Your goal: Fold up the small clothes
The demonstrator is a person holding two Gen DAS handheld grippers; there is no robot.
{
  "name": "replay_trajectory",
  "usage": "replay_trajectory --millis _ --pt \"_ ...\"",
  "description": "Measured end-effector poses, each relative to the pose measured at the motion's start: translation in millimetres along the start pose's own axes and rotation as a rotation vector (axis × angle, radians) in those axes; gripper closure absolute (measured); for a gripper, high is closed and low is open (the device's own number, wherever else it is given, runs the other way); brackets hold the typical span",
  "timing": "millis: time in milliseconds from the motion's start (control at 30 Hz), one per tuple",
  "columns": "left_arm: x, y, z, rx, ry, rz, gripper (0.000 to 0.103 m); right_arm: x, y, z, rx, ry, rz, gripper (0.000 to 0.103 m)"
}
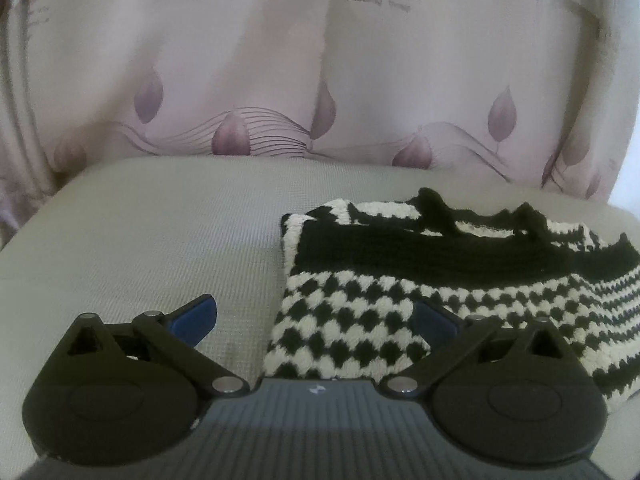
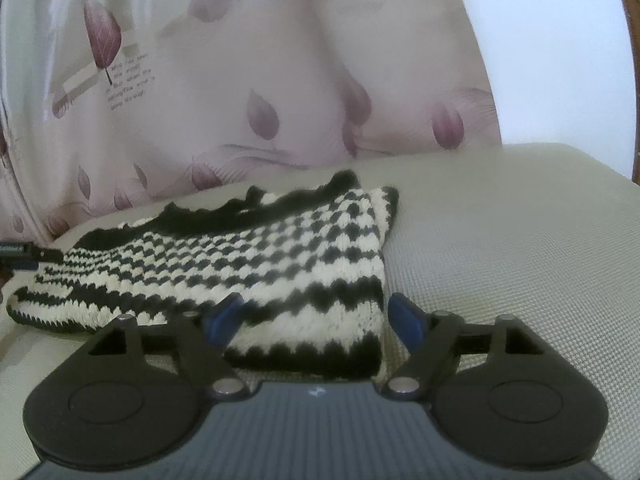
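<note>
A black-and-white crocheted garment [image 1: 400, 264] lies folded flat on a pale grey cushion [image 1: 160, 240], its black trimmed edge at the far side. My left gripper [image 1: 314, 312] stands wide open over the garment's near left corner, one blue pad above the cushion and the other above the knit, and neither pad presses on it. In the right wrist view the same garment [image 2: 260, 256] spreads to the left. My right gripper [image 2: 316, 304] is open around its near right corner, with the left pad over the stripes and the right pad over the bare cushion [image 2: 500, 240].
A pale curtain [image 1: 280, 80] printed with purple leaves hangs right behind the cushion, also in the right wrist view [image 2: 240, 80]. A small dark object [image 2: 24, 254] pokes in at the left edge beside the garment. A white wall [image 2: 560, 40] shows at upper right.
</note>
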State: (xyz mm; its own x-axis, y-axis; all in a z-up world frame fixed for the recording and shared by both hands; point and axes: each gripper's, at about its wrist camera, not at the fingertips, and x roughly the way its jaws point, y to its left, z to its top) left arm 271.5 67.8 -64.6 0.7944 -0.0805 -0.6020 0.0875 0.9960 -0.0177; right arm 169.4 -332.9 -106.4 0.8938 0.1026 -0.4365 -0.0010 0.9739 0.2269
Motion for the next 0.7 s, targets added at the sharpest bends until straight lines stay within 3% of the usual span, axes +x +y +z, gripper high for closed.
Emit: replay_trajectory --millis 133,700 --pt "8.3 -7.6 4.3 0.037 0.009 0.015 0.0 2.9 5.1 -0.9 -0.027 0.015 -0.004 0.018" --pt "34.1 -12.9 15.2 0.106 0.054 0.001 0.0 3.8 7.1 -0.9 -0.04 0.02 -0.009 0.013"
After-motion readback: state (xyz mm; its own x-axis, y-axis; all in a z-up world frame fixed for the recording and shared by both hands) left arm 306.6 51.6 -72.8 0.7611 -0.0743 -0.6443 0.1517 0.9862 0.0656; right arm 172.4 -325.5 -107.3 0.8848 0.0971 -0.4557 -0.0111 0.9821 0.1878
